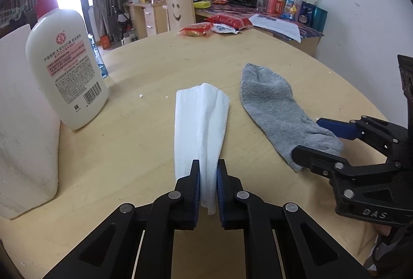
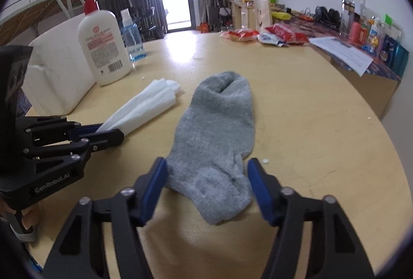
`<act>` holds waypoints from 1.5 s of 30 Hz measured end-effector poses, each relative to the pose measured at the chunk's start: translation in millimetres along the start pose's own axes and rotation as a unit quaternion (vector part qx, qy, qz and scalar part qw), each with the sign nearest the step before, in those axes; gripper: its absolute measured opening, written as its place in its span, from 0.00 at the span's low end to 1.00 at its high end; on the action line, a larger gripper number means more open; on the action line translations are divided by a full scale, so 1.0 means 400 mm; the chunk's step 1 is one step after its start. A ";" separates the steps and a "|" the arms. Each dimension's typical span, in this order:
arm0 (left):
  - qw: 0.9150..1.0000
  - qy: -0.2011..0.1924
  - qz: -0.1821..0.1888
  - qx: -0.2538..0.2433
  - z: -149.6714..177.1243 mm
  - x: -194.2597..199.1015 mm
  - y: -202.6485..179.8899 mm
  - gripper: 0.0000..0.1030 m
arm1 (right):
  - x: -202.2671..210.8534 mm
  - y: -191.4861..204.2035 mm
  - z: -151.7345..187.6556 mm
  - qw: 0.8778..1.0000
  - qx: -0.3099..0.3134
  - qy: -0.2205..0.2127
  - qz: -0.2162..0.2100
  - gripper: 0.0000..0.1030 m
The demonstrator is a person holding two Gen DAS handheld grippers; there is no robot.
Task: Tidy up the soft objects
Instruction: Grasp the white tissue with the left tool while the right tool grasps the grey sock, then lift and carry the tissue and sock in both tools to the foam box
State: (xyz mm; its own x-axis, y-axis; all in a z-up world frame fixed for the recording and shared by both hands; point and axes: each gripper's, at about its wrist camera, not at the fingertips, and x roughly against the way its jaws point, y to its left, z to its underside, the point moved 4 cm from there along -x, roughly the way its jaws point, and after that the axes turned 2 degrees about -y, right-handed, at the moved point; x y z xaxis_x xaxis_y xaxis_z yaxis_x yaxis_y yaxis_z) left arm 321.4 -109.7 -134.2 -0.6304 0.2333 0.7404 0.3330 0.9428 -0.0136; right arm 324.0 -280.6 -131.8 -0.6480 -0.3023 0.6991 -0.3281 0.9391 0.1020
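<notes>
**Mara:** Round and pale, the wooden table (image 1: pixel 134 150) held both soft things side by side, near each other but apart. The folded white tissue (image 1: pixel 201 124) lay lengthwise away from the left gripper (image 1: pixel 208 170), its near end pinched between the blue pads; those jaws were closed on it.

**Jon:** And the grey sock (image 2: pixel 216 129)?

**Mara:** It lay flat, cuff pointing away, toe end between the fingers of the right gripper (image 2: pixel 207 168). Those jaws stood apart on either side of the sock, not yet pressing it.

**Jon:** Where did you see the risk?

**Mara:** The tissue was thin and only its end was caught. A quick lift could have torn it or let the folds fall open. The sock was wide at the toe, so jaws closing there might have bunched it or caught only one layer, leaving the rest dragging.

**Jon:** Anything nearby to hit?

**Mara:** The lotion bottle (image 1: pixel 64 65) stood upright to the left of the tissue, against a white foam block (image 1: pixel 23 124). A leftward swing with the tissue could have tipped it. The grippers were also close together, so they might have collided.
</notes>
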 end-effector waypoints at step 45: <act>0.990 -0.135 -0.038 -0.015 -0.018 0.202 -0.030 0.12 | 0.202 0.031 -0.078 0.993 -0.023 -0.119 -0.010 0.14</act>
State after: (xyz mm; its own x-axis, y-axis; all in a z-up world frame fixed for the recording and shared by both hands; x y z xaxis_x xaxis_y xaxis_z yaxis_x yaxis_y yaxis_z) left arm 271.8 -103.8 -69.4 -0.8173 0.2202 0.5324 0.2953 0.9536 0.0589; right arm 289.3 -288.4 -52.0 -0.7877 -0.3461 0.5096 -0.3149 0.9372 0.1498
